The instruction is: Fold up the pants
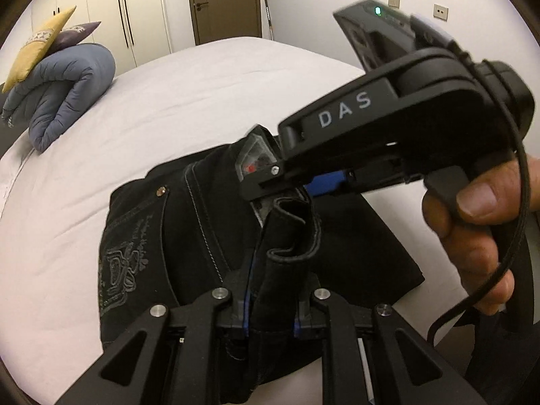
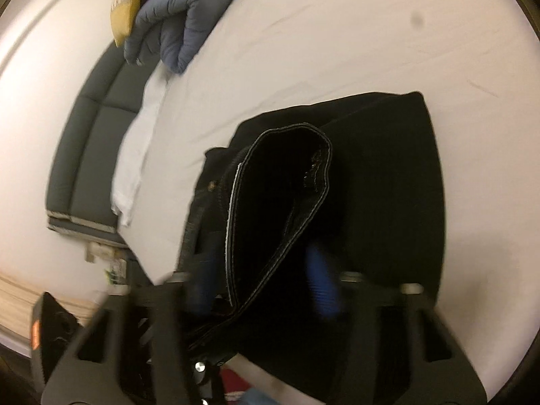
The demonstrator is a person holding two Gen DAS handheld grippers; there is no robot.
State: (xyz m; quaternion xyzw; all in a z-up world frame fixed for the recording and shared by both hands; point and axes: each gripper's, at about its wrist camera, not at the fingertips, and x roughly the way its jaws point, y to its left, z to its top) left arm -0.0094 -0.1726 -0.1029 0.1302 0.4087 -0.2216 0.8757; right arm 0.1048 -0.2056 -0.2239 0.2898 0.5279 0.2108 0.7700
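Black pants [image 1: 189,233] with grey stitching and an embroidered pocket lie partly folded on a white bed [image 1: 168,108]. My left gripper [image 1: 271,307] is shut on a hem of the pants, which stands up between its fingers. My right gripper [image 1: 270,182] comes in from the right just above that hem, held by a hand. In the right wrist view the right gripper [image 2: 266,287] has a black pant hem [image 2: 280,202] between its blue pads [image 2: 324,287], which stand apart; the view is blurred. The folded pants [image 2: 388,185] lie beneath on the bed [image 2: 337,33].
A rolled blue quilt [image 1: 67,91] with a yellow and a purple cushion [image 1: 40,44] sits at the far left of the bed. Wardrobe doors and a brown door [image 1: 226,3] stand behind. A grey headboard [image 2: 94,141] is at the bed's left side.
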